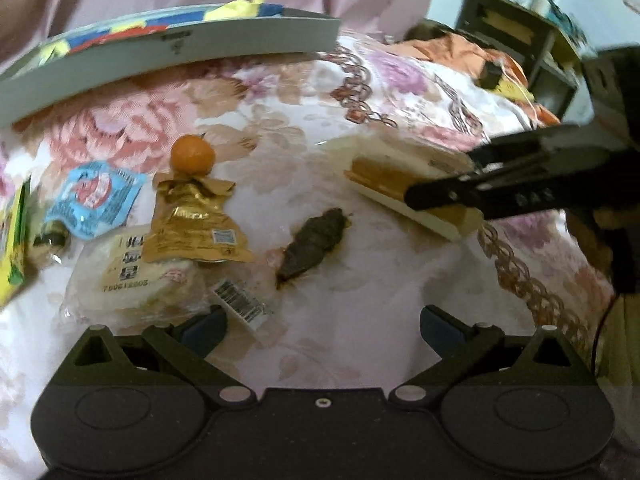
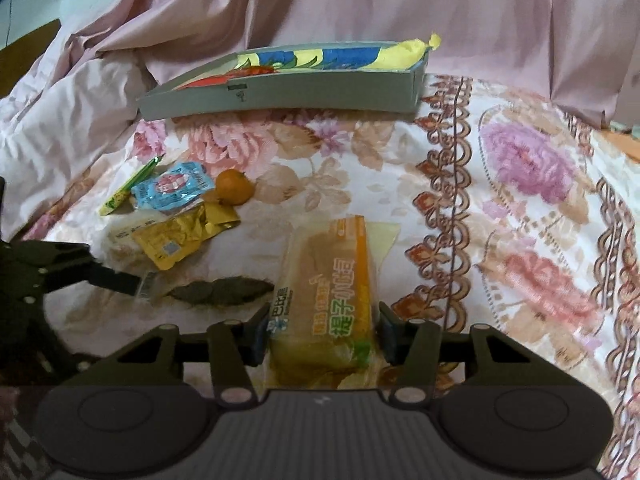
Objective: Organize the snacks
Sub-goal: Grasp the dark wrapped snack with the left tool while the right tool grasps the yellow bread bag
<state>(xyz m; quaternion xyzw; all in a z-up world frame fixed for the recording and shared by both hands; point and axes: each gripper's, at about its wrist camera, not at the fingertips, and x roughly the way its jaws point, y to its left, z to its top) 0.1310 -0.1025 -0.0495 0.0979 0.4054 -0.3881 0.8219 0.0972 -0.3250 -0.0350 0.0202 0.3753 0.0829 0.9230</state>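
Note:
On a floral bedspread lie several snacks: an orange (image 1: pixel 193 155) (image 2: pixel 234 187), a gold pouch (image 1: pixel 195 226) (image 2: pixel 182 238), a blue packet (image 1: pixel 94 198) (image 2: pixel 173 188), a clear bread pack (image 1: pixel 132 280), a dark brown snack (image 1: pixel 314 242) (image 2: pixel 224 290). My right gripper (image 2: pixel 322 334) is shut on an orange-and-clear bread packet (image 2: pixel 326 300), also seen in the left wrist view (image 1: pixel 404 186). My left gripper (image 1: pixel 323 326) is open and empty above the bedspread, near the bread pack's barcode label. A grey box (image 1: pixel 172 56) (image 2: pixel 288 88) holding colourful packets stands at the back.
A green-yellow packet (image 1: pixel 12 248) (image 2: pixel 128 188) lies at the far left. Pink bedding (image 2: pixel 360 4) rises behind the box. A dark shelf unit (image 1: pixel 520 40) and orange cloth (image 1: pixel 460 54) stand at the far right.

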